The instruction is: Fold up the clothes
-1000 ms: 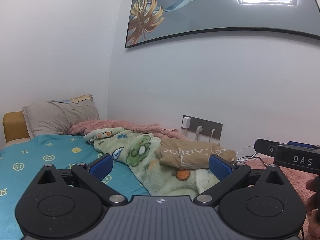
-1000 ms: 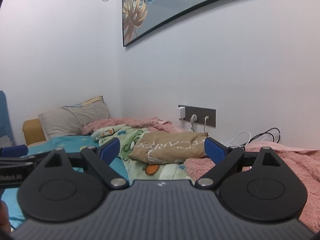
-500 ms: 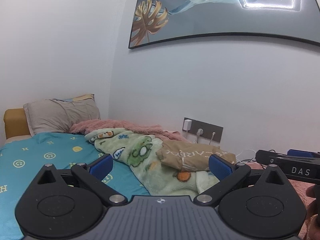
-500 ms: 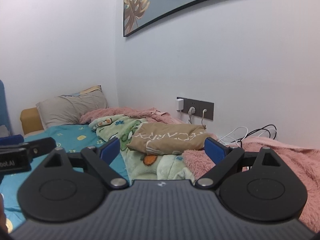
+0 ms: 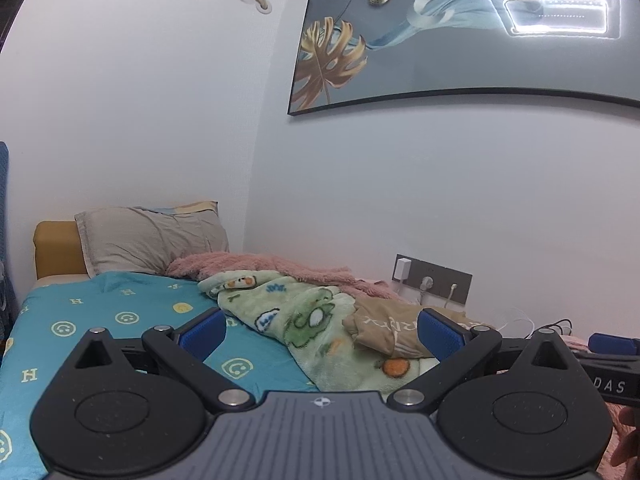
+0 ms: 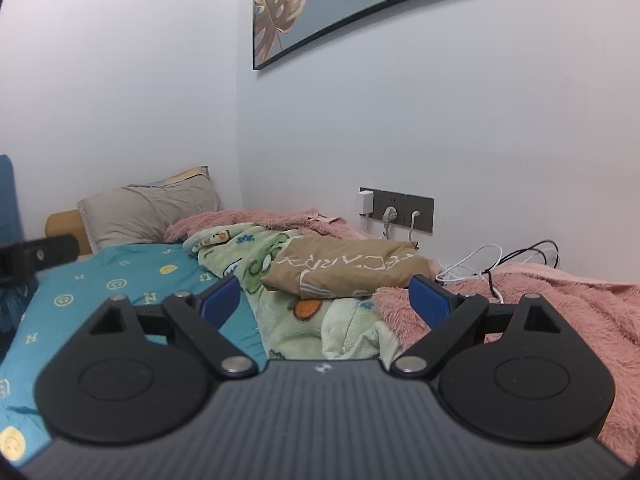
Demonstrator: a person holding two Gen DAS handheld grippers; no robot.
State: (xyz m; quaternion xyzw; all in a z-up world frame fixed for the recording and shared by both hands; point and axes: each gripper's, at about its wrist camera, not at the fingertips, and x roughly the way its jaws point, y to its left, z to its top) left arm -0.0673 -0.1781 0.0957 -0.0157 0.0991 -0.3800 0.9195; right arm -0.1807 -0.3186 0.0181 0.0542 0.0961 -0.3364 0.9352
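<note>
Both grippers' fingers (image 5: 202,334) (image 6: 430,304) stand apart, empty; approach the tan lettered cloth garment (image 6: 344,266) at the bed's wall edge, gripping opposite corners.

Both wrist views level, bed (image 5: 120,304) (shared)

The bed sheet (image 5: 120,300) is turquoise with yellow smiley faces and letters. The blanket (image 6: 256,264) is pale green with cartoon animals. The folded garment (image 6: 344,268) is tan with white letters. The fluffy blanket (image 6: 560,304) is pink, and the pillow (image 5: 152,240) is grey-beige.
</note>
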